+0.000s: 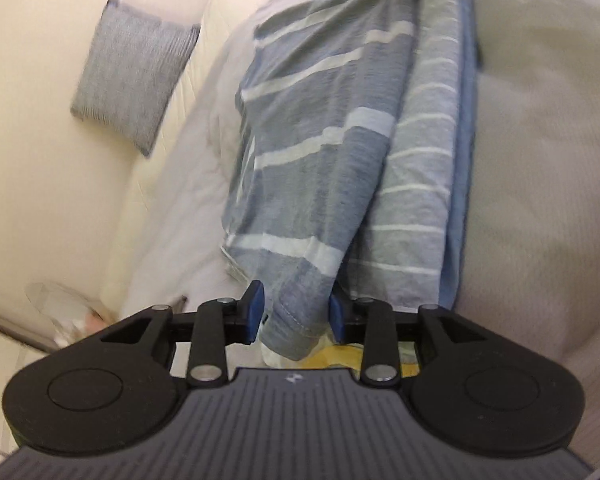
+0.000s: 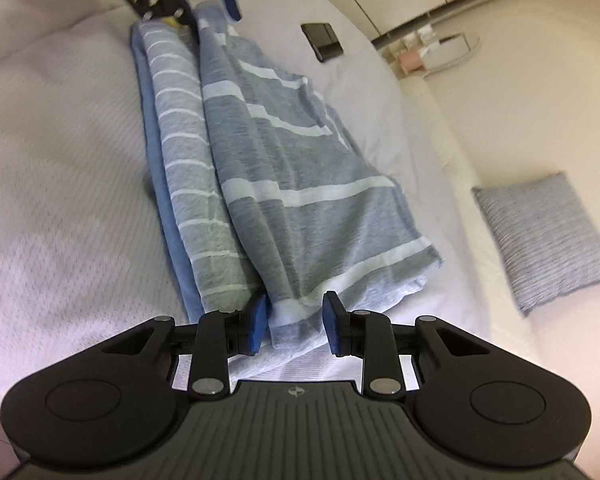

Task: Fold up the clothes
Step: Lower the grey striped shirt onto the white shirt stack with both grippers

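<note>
As both grippers sit at opposite ends of the shirt (image 2: 300, 208), I read the step in hand as letting go after a lengthwise fold.

Position: the shirt lies as a long band along the middle of the bed (image 2: 60, 160), well clear of the edge nearest the grey cushion (image 2: 548, 240). The wide-striped flap lies over a layer with thinner stripes. That under layer shows along one side, so the fold edges do not line up exactly.

Left gripper (image 1: 296, 314): jaws partly apart. A hem corner of the shirt hangs between the pads, with a gap visible on at least one side. No firm pinch.

Right gripper (image 2: 295, 322): jaws partly apart. The other end of the shirt lies between the pads, with daylight on both sides. Not gripped.

Doing it well, in my judgement:
- Spread the jaws a little wider before backing off, so that neither pad drags the hem.
- Draw each gripper straight back along the line of the band, low and slow. Any sideways pull would slide the top flap off the layer below.
- Watch the corner in the left jaws. It looks bunched and may catch.
- Square the flap's long edge before any crosswise fold.

A dark flat object (image 2: 323, 42) lies on the bed beyond the shirt, apart from it. No interference expected.
</note>
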Demonstrator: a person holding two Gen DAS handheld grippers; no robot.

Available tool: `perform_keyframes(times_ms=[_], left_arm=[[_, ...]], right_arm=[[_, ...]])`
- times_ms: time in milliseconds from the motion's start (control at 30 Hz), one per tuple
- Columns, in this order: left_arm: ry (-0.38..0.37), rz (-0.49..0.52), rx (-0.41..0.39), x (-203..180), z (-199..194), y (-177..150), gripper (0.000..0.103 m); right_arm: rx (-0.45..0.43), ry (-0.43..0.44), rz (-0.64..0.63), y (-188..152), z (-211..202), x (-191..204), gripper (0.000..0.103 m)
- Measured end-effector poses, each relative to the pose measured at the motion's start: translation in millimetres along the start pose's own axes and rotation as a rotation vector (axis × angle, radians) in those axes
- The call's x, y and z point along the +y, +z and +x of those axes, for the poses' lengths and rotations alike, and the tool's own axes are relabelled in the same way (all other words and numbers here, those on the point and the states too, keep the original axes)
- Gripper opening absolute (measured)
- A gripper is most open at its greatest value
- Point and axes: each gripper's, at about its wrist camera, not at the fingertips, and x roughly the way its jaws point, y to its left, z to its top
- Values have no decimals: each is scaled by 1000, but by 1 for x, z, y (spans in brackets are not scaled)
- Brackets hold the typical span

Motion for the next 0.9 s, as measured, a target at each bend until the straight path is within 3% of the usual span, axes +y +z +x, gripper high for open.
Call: perform_keyframes(times_ms=[133,200,500,633,900], left_arm=[[28,66,-26,-17,4,-7,11],[44,82,-37,-23,6,-8,9],[78,-23,-72,-15,-11,-13,7],[58,-9,-64,-28,-7,-19,6],[94,-24,-70,-33,-20,-19,5]], right_arm=[[-7,-63,-51,-1,7,7,24],[-8,-69,-50,-4,11,10,0],[-74,-159,71,-4,-10,6,0],[-77,-148,64,-6,-11,16,0],[-92,-149,73,-13,-13,28,0]])
